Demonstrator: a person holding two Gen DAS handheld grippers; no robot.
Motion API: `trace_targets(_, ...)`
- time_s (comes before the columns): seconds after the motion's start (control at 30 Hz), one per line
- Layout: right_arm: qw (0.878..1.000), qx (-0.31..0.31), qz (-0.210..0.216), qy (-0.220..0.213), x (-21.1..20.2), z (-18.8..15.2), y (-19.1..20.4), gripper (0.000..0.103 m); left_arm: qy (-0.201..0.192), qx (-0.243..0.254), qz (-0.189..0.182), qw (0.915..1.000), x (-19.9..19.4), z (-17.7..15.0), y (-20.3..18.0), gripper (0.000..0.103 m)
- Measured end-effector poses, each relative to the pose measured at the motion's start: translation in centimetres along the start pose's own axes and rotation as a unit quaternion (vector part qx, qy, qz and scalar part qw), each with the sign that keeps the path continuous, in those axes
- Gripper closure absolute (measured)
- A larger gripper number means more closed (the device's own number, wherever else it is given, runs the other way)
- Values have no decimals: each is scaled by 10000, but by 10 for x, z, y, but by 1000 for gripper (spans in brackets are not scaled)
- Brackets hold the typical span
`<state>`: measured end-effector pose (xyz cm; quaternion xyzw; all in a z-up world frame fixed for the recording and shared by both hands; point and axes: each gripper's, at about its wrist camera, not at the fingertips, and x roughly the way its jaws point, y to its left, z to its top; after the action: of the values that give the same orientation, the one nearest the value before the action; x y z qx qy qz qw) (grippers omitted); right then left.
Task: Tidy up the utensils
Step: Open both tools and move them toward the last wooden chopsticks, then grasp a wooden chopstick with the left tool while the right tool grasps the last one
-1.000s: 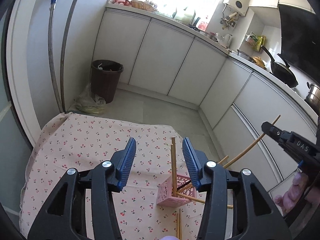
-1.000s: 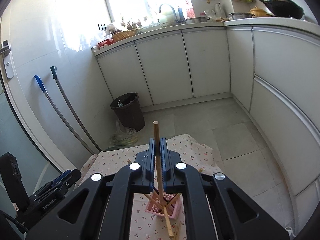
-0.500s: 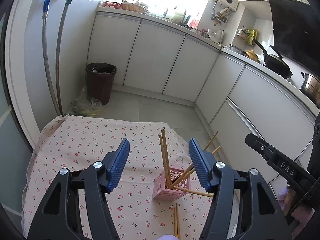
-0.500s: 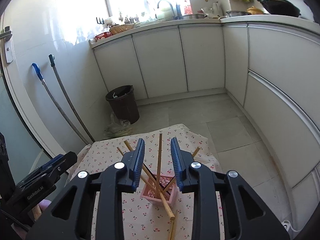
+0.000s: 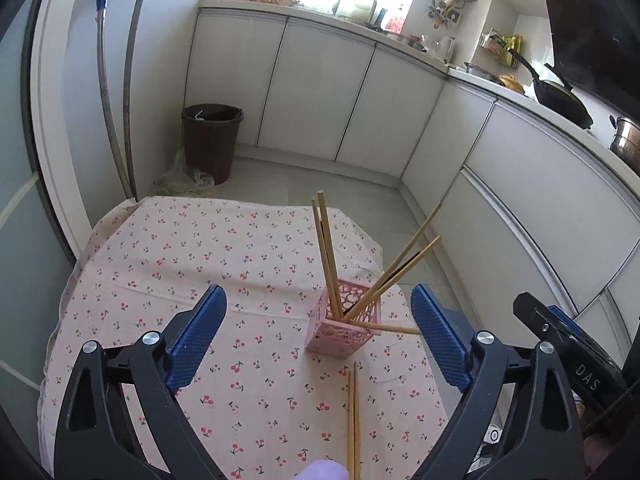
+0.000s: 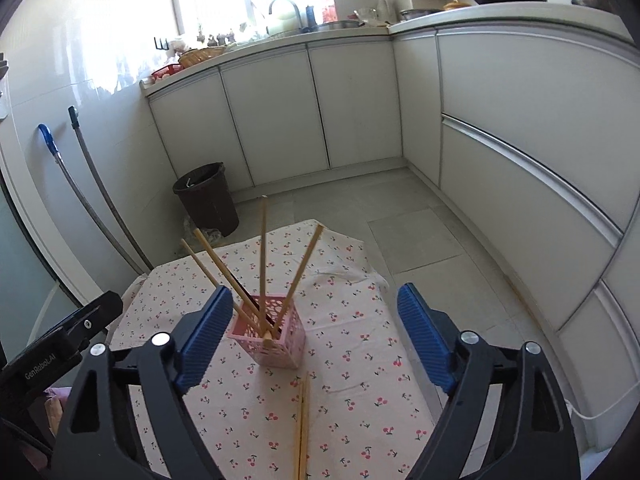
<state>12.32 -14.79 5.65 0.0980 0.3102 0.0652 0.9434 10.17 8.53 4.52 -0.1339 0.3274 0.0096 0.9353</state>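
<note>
While both tools hang above the bench with nothing between their blue ribbed fingers, the pink perforated plastic holder (image 5: pixel 339 330) (image 6: pixel 269 332) stands upright on the cherry-print pink tablecloth (image 5: pixel 192 248) (image 6: pixel 352 344) that covers the bench. The left tool (image 5: pixel 318 336) has its jaws spread wide and released, and the holder shows in the gap between them. The right tool (image 6: pixel 314 338) is likewise spread wide and released, the holder nearer its left finger. Several light wooden chopsticks (image 5: pixel 325 248) (image 6: pixel 263 260) stand in the holder, fanning out at different tilts; one more (image 5: pixel 394 329) pokes out low from its side. A pair of loose wooden chopsticks (image 5: pixel 352 420) (image 6: pixel 302 424) lies side by side on the cloth just in front of the holder, not touching it. A dark brown waste bin (image 5: pixel 211 140) (image 6: pixel 206 198) stands on the floor beyond the bench, well apart
</note>
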Motion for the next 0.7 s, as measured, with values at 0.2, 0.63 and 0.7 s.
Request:
trace_targets(0.2,9982,303,-249,461,20,-38,-41,7,909,178,519,9944,51,-41,0,7)
trace_targets(0.63,9307,2774,517,2326,88,-111,-137,7,2709,40,784,9594,166,-111,-1,7)
trace_targets(0.7,9289,2800,514,2368,89,-112,-138,7,2767,6,838,9573,174,-112,-3,7)
